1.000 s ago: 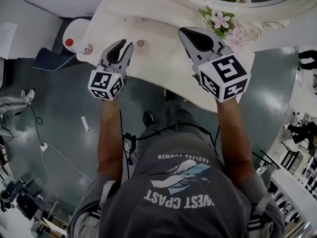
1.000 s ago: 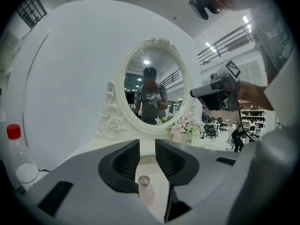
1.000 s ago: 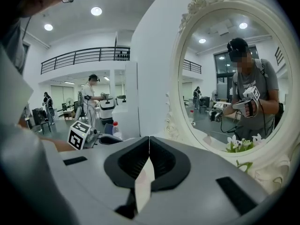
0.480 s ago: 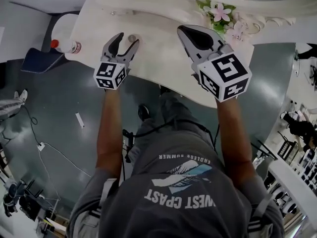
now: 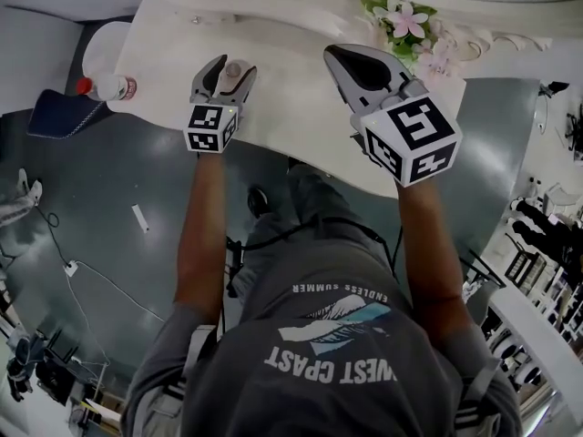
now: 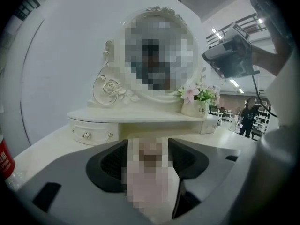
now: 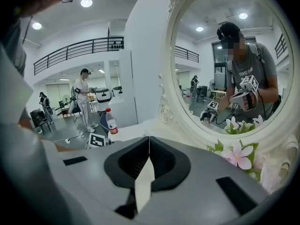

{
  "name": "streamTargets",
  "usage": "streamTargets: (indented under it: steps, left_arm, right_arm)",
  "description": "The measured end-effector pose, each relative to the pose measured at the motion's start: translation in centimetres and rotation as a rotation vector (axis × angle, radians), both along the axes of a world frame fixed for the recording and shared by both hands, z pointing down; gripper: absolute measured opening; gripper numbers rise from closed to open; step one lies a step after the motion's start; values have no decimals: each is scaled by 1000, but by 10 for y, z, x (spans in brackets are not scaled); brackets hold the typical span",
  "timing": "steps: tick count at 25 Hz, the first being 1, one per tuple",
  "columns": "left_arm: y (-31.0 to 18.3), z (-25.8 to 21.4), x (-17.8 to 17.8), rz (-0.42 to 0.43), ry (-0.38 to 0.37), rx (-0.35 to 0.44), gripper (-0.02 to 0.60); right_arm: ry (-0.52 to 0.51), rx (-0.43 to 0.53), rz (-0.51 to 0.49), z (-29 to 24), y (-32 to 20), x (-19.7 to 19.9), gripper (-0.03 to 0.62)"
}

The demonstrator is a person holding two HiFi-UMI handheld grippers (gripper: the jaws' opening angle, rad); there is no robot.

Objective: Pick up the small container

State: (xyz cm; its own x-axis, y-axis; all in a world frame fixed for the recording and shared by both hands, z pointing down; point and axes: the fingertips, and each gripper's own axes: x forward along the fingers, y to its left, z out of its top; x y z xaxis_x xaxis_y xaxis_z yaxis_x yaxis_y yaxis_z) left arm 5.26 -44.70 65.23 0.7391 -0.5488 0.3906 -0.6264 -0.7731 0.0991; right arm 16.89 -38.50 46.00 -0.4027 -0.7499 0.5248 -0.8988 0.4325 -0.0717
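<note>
The small pale container [image 5: 234, 70] stands on the white dressing table [image 5: 291, 35] near its front edge. My left gripper [image 5: 231, 64] reaches around it, one finger on each side, and its jaws are opening. In the left gripper view the container [image 6: 147, 172], blurred over, fills the gap between the two dark pads, and I see no squeeze on it. My right gripper [image 5: 344, 57] hovers over the table to the right, shut with nothing in it; its tips meet in the right gripper view [image 7: 149, 139].
A water bottle with a red cap [image 5: 102, 87] lies at the table's left end. A pot of pink flowers [image 5: 405, 21] and an oval mirror [image 7: 229, 64] stand at the back right. A small drawer shelf [image 6: 91, 131] sits behind the container.
The left gripper has moved forward and to the right across the table, opened wide, and now has the container between its fingers. The right gripper has stayed shut in place.
</note>
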Motion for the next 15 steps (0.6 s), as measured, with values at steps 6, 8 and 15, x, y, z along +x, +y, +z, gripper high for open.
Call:
streamTargets:
  steps: [6,8,15]
  left_arm:
    - [-3,3,3,-21,-56,85,147]
    - [-3,3,3,-27,-67,93,144]
    - [1,-8,-1,-15,-106,94,141]
  right_arm:
    - [3,-9,5,3,-3,0,26]
    - [4,-11,6,3,-2,-1,26]
    - [0,6,12,-3,3,-4,26]
